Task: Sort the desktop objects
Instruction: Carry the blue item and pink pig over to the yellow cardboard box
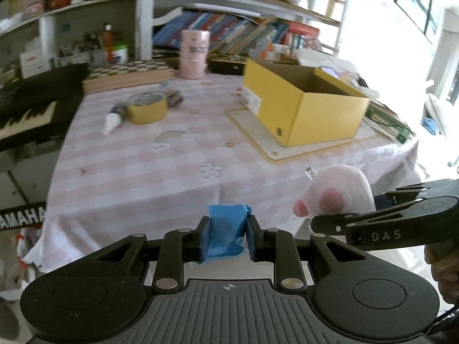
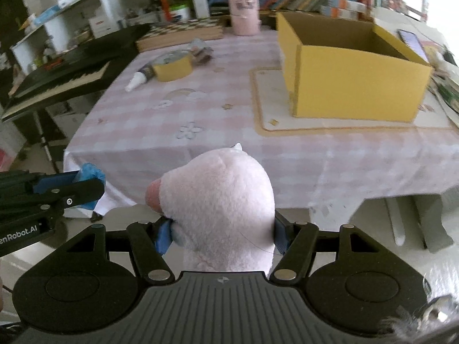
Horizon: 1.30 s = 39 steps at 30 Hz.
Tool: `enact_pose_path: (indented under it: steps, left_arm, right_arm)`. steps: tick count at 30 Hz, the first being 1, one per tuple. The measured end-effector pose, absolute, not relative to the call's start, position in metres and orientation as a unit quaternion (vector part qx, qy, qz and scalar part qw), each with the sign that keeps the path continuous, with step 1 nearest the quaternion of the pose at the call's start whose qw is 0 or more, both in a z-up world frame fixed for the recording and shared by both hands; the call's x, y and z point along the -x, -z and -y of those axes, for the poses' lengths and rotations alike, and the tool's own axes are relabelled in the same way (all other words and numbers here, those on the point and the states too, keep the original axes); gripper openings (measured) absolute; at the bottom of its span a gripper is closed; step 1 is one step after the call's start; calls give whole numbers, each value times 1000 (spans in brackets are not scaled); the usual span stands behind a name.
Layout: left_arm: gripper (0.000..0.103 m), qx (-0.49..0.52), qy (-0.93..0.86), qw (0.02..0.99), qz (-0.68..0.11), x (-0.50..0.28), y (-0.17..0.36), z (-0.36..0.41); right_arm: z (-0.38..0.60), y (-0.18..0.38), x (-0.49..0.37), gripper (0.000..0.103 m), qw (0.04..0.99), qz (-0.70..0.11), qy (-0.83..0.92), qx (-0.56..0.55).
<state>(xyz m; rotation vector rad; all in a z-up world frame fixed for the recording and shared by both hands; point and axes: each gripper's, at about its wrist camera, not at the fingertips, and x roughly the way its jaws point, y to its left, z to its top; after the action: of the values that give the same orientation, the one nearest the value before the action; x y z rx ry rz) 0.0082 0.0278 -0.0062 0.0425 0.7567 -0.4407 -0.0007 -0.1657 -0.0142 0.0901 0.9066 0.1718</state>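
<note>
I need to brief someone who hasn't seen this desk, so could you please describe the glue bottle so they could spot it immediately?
Start at the table with the pink checked cloth and look to its far left part, away from the open yellow box. There a yellow tape roll lies flat, and the glue bottle lies on its side against it. It is the only slim thing there, dark-bodied with a white pointed cap.

I count two grippers: my left gripper (image 1: 226,236) with one blue packet (image 1: 226,229) clamped between its pads, my right gripper (image 2: 222,236) with one pink plush toy (image 2: 221,209). On the table, one yellow box (image 2: 352,86) at 1 o'clock. At 11 o'clock, one roll of yellow tape (image 2: 173,67), one small white-tipped tube (image 2: 139,78) beside it, one blurred dark item behind. One pink cylinder (image 2: 243,10) at 12.
</note>
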Motion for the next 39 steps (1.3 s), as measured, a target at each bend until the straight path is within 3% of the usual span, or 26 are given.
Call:
enact_pose_path:
  steps: [39]
  left_arm:
    - [24,-64,304,872,-379,-57,13,104]
  right_arm:
    - [299,22,-18,63,886,-449,13,-115]
